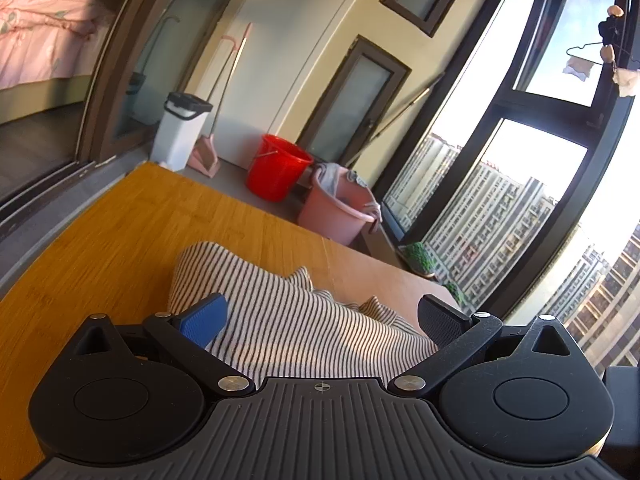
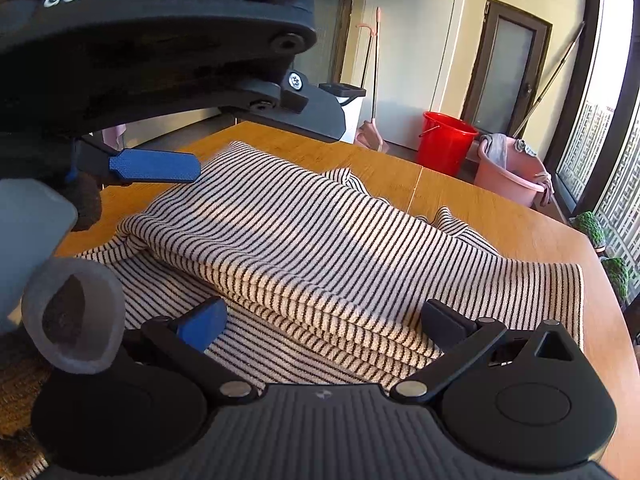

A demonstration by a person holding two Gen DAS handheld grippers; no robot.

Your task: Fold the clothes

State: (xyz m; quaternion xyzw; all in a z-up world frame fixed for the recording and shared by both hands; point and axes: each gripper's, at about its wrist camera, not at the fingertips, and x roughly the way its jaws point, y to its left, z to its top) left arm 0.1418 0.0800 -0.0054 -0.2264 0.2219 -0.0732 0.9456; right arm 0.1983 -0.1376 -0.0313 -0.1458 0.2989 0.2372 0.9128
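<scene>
Left tongs [image 1: 322,314] and right tongs [image 2: 324,318] agape, striped garment's [image 2: 320,232] near edge hidden.

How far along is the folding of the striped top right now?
Partly done: the striped top lies on the wooden table with an upper layer already folded over the lower one. In hand: nothing; the left tongs and right tongs are open over it. Left: the edges look uneven and bunched, so probably another fold and smoothing.

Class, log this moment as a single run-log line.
task: fold clothes | left gripper: open, over black-and-white striped knit garment | right gripper: open at near folded edge | garment: partly folded on wooden table
</scene>
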